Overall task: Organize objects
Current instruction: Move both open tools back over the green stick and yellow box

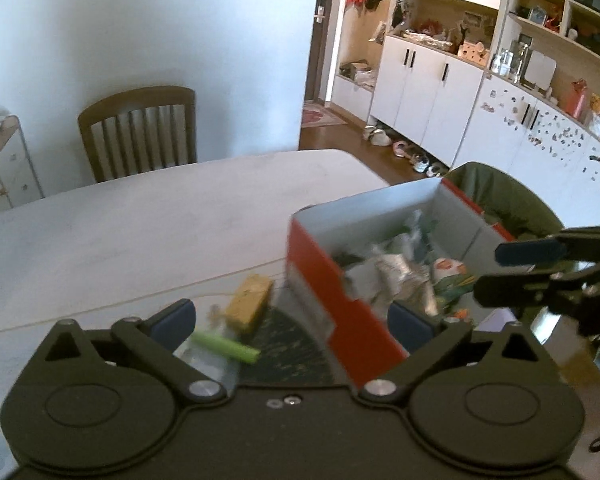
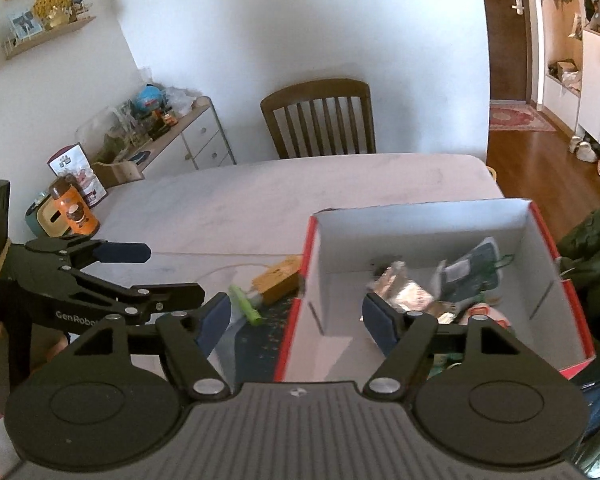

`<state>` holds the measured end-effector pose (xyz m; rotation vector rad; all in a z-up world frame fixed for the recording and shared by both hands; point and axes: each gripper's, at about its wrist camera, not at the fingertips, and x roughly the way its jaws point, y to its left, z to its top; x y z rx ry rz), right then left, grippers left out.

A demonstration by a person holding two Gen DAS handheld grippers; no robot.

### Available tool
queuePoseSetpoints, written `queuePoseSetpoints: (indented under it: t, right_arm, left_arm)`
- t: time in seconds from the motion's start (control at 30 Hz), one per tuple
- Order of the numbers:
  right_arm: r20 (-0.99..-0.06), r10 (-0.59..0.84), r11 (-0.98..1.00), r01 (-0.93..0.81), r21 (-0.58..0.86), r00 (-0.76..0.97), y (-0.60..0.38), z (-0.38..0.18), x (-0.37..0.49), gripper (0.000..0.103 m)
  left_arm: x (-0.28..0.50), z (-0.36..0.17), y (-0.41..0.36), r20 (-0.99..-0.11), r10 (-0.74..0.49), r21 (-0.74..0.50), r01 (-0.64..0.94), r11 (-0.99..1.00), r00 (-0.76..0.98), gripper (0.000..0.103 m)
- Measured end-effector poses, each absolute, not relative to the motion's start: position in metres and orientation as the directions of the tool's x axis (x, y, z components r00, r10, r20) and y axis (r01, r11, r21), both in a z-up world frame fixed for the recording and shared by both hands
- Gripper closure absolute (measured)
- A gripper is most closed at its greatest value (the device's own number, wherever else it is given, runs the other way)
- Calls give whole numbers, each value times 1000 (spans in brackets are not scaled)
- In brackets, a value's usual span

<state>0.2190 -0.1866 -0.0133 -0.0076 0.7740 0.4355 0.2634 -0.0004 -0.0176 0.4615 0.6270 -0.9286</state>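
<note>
Starting at the left, the left gripper [image 2: 156, 276] is being held spread wide and empty above the table [image 1: 140, 220], nothing being carried between its fingers. Just right of it, a green tube [image 2: 244, 304] and a yellow block [image 2: 278, 278] are still being left out on a dark mat [image 1: 288, 344], the block lying close against the red box [image 2: 428, 220]. Further right, foil packets [image 2: 404, 292] and a dark pouch [image 2: 474, 270] are already being kept inside the box. The right gripper [image 2: 296, 320] is likewise being held open and empty, straddling the box's left wall. That wall is likely to be clipped and the box shoved if either gripper is lowered carelessly; the tube could be rolled away.
</note>
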Motion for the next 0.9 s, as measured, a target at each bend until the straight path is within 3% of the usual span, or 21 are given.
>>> queuePoseSetpoints:
  t: [0.4,0.9]
  right_arm:
    - [-709,336,931,-334,149,620,-127,-27,224,29]
    - [-790,281,954,-247,169,544,-55,-61,270,29]
  left_arm:
    - [304,-35,29,-691,-596,77,861,502,409,1]
    - [339,-93,35,-673,-605,157,882,443,424,1]
